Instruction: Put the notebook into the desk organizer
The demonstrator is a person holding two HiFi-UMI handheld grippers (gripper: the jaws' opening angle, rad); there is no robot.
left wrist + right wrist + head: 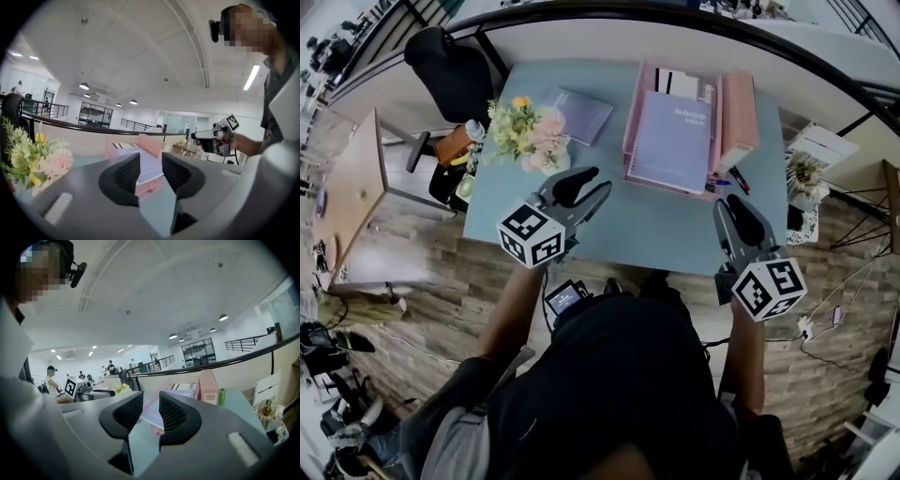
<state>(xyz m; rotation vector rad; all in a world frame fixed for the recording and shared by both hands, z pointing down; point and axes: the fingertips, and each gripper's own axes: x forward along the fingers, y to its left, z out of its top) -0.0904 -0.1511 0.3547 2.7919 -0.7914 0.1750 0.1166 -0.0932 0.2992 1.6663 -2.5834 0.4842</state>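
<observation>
The left gripper (600, 183) is held nearly level over the pale blue bench (656, 234), its jaws slightly spread with nothing between them. A bunch of yellow and pink flowers (530, 131) stands left of those jaws, and a grey-blue notebook (581, 114) lies just ahead. Farther ahead, a lavender notebook (670, 141) lies in the pink plastic desk organizer (739, 117). The right gripper (729, 208) is also near level, its jaws slightly apart and empty.

Head view looks steeply down on the desk (656, 225); both gripper views look level across it, sharing the organizer (739, 103)
</observation>
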